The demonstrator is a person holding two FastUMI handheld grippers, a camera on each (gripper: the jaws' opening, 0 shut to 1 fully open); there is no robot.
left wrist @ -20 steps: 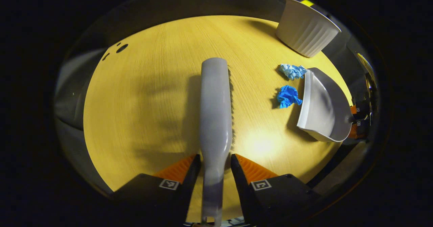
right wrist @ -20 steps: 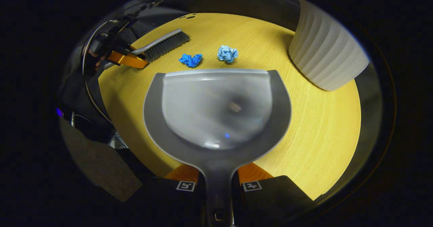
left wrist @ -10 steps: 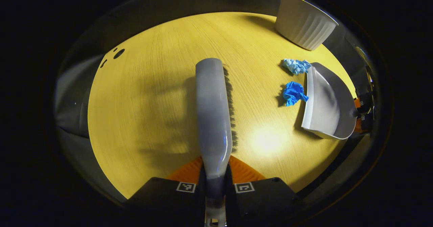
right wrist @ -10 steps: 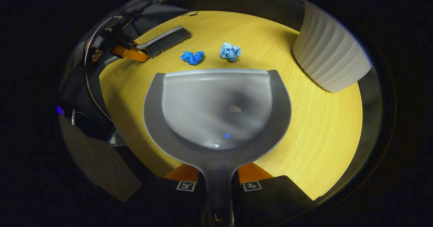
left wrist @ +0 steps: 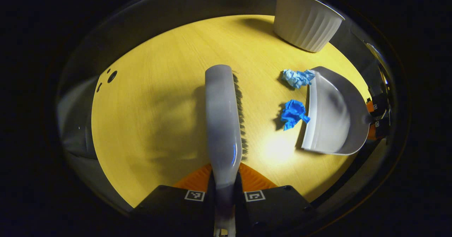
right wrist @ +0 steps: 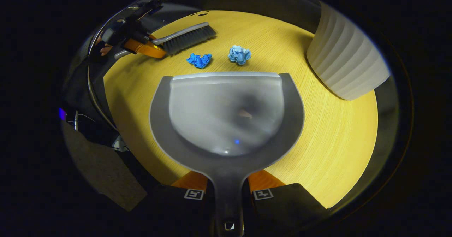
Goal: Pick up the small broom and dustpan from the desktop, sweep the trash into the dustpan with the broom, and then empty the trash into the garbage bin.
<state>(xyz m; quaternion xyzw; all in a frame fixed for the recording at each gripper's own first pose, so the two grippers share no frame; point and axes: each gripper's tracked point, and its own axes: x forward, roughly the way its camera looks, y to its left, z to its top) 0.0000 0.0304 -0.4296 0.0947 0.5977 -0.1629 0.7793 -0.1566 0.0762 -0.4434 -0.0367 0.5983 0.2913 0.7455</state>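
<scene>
My left gripper (left wrist: 224, 180) is clamped on the handle of the small broom (left wrist: 222, 117), both fingers pressing its sides; in the left gripper view the broom stretches away from me over the yellow desktop (left wrist: 155, 99), bristles along its right edge. My right gripper (right wrist: 227, 187) is closed around the stem of the grey dustpan (right wrist: 226, 113), which spreads wide before me with its far lip toward the trash. Two crumpled scraps lie just beyond that lip: a dark blue paper ball (right wrist: 200, 60) on the left and a pale blue paper ball (right wrist: 239, 54) on the right, near each other but apart. In the right gripper view the broom sits far left, beyond the dark blue one. The white ribbed garbage bin (right wrist: 348, 67) stands at the far right of the desktop, well apart from the scraps
</scene>
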